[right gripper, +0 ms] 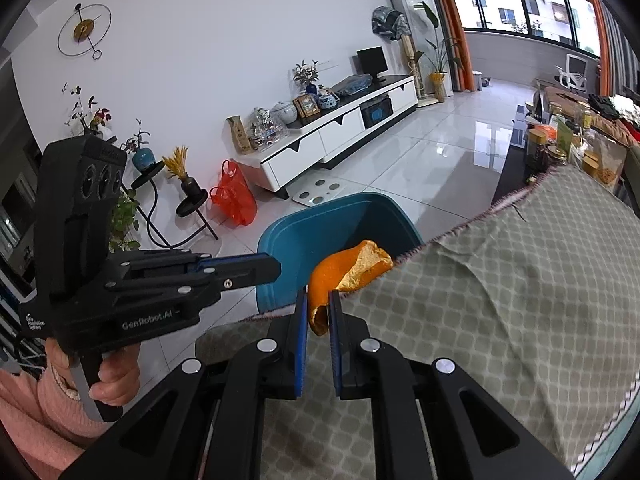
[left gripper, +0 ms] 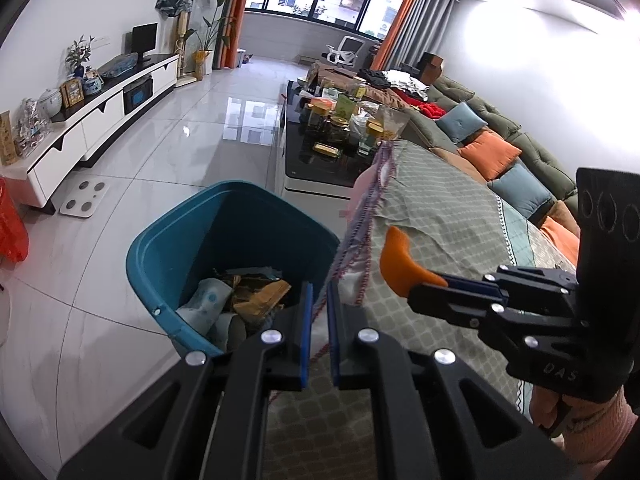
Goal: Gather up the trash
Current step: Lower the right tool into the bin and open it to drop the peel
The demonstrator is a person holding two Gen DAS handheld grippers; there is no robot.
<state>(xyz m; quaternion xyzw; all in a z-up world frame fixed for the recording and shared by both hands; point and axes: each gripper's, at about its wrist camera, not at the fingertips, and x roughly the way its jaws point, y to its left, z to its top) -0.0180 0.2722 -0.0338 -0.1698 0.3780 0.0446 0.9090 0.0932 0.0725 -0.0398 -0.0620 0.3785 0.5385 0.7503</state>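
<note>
So the big stuff first: there's a blue bin [left gripper: 224, 248] sitting on the tiled floor right up against the edge of a surface covered in a grey-green patterned cloth [right gripper: 520, 300], and it already has some paper and wrapper-type trash in the bottom. The cloth's frayed hem hangs right at the bin's rim, so the drop zone is basically just past the edge. The right gripper [right gripper: 318, 312] is clamped down narrow on a piece of orange peel [right gripper: 348, 268]; only the lower tail of the peel is pinched between the blue pads, and the rest curls up and forward out of the jaws, long axis running roughly along the fingers and leaning toward the bin. From the right wrist view the peel's free end already overlaps the bin opening, while the pinch point looks to sit over the cloth hem, so I'd guess it needs a bit more forward reach before letting go, otherwise the peel could land on the cloth. The left gripper [left gripper: 319, 300] is nearly closed too, and it's hovering right at the bin's near rim with what seems like a loose thread of the hem running between its pads, nothing proper in it as far as I can tell. The right one is clearly doing the job here.
</note>
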